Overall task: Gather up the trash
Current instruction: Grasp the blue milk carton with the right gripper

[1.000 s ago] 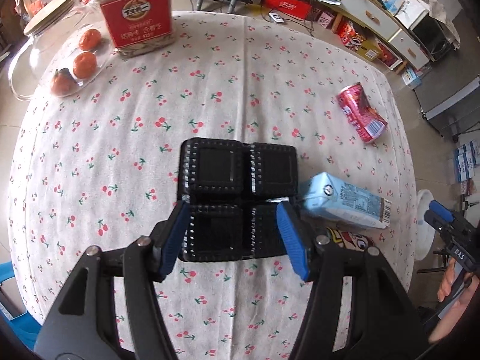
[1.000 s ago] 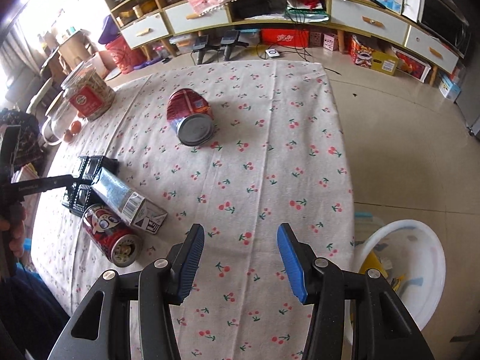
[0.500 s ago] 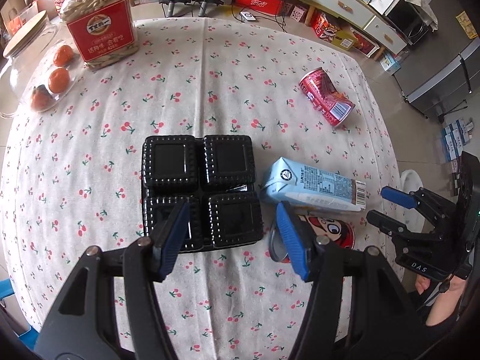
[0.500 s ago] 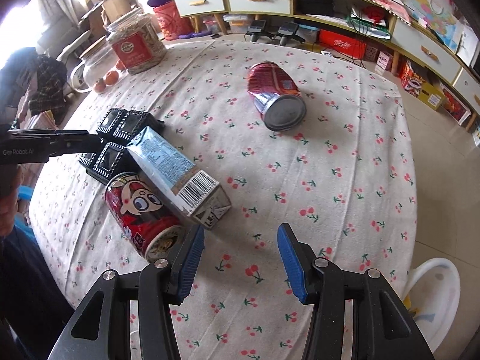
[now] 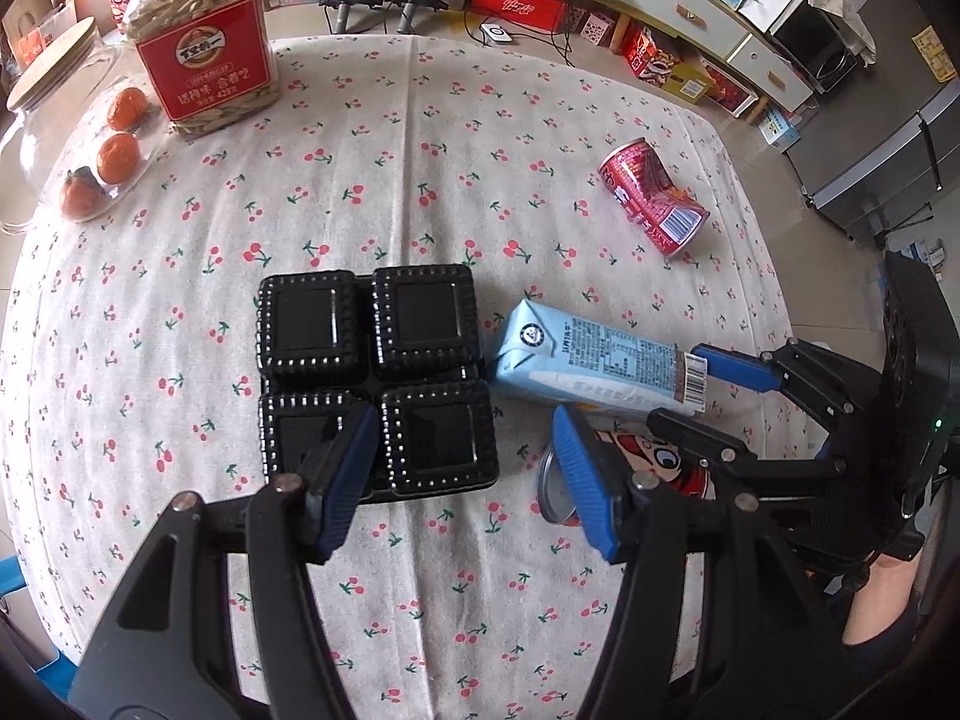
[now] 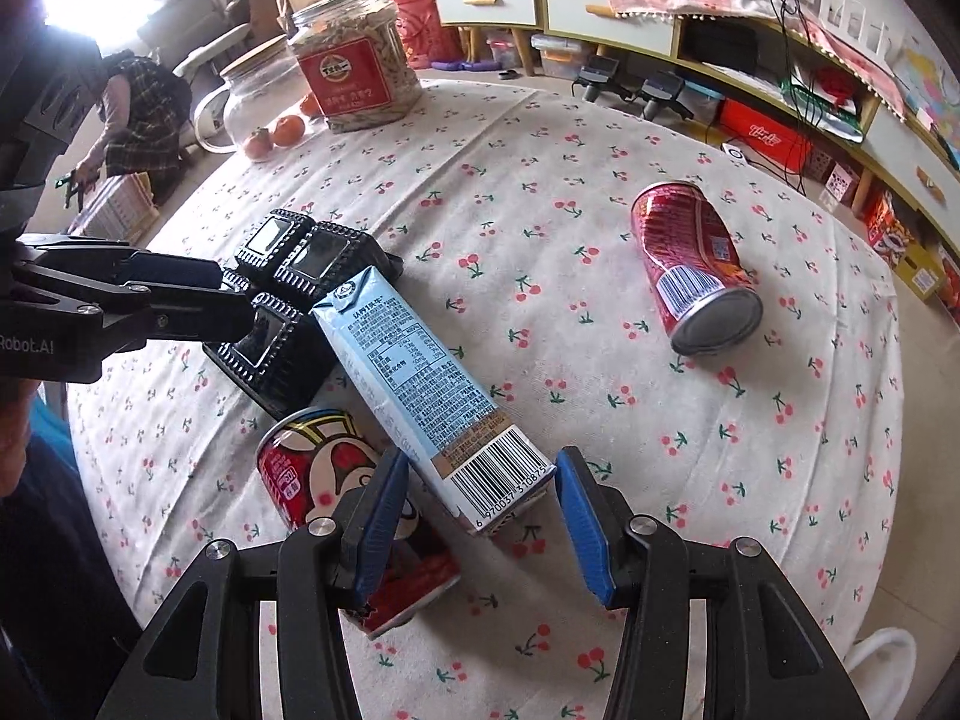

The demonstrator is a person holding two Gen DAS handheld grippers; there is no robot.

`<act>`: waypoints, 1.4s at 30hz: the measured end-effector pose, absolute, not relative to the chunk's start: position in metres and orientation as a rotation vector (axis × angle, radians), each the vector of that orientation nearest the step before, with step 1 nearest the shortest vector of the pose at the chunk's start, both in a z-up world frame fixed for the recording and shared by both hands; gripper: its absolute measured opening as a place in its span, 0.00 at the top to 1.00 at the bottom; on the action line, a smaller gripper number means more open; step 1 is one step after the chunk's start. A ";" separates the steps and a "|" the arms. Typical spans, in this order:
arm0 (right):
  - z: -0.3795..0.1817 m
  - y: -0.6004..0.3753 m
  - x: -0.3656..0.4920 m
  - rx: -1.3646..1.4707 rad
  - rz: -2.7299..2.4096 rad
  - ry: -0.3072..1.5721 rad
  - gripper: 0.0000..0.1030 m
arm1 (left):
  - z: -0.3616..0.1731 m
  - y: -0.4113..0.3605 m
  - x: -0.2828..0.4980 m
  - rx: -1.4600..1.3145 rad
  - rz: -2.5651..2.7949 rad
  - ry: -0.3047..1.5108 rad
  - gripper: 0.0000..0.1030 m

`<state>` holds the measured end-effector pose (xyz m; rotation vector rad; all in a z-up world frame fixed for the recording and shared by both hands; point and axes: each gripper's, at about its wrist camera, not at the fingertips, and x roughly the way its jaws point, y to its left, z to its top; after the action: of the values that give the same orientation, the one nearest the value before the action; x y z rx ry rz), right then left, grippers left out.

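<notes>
A light blue milk carton [image 6: 414,372] lies on the cherry-print cloth, resting against a red cartoon can [image 6: 312,468]. My right gripper [image 6: 480,492] is open, and the carton's barcode end sits between its blue fingers without being pressed. In the left wrist view the right gripper [image 5: 696,402] reaches in at the carton [image 5: 594,363] from the right. My left gripper [image 5: 462,468] hangs open over the near right corner of a black four-cup plastic tray [image 5: 372,378]. A crushed red can [image 5: 654,198] lies apart, farther back on the right.
A big seed jar [image 5: 204,42] and a glass jar with oranges [image 5: 114,150] stand at the table's far left. A white bin [image 6: 888,660] sits on the floor past the table's right edge. A person [image 6: 138,114] crouches in the background.
My right gripper has swung in from the table's right edge to the carton, whose end now lies between its fingers. The left gripper has stayed over the tray, shifted slightly right.
</notes>
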<state>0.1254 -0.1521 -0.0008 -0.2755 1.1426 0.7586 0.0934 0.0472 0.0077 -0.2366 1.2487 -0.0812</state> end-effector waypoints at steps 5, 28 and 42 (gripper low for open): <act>-0.001 -0.136 0.124 -0.334 0.776 1.119 0.49 | 0.011 0.047 0.093 -0.246 -0.090 1.240 0.40; -0.017 -0.106 0.135 -0.365 0.807 1.144 0.59 | 0.022 0.064 0.086 -0.311 -0.104 1.203 0.40; 0.045 -0.223 0.152 0.022 0.599 1.111 0.59 | 0.032 -0.004 0.078 -0.145 -0.392 1.190 0.40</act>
<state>0.1521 -0.2229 0.0452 0.0218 1.1110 0.5987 0.0781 -0.0040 0.0323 -0.1453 1.1899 -0.3920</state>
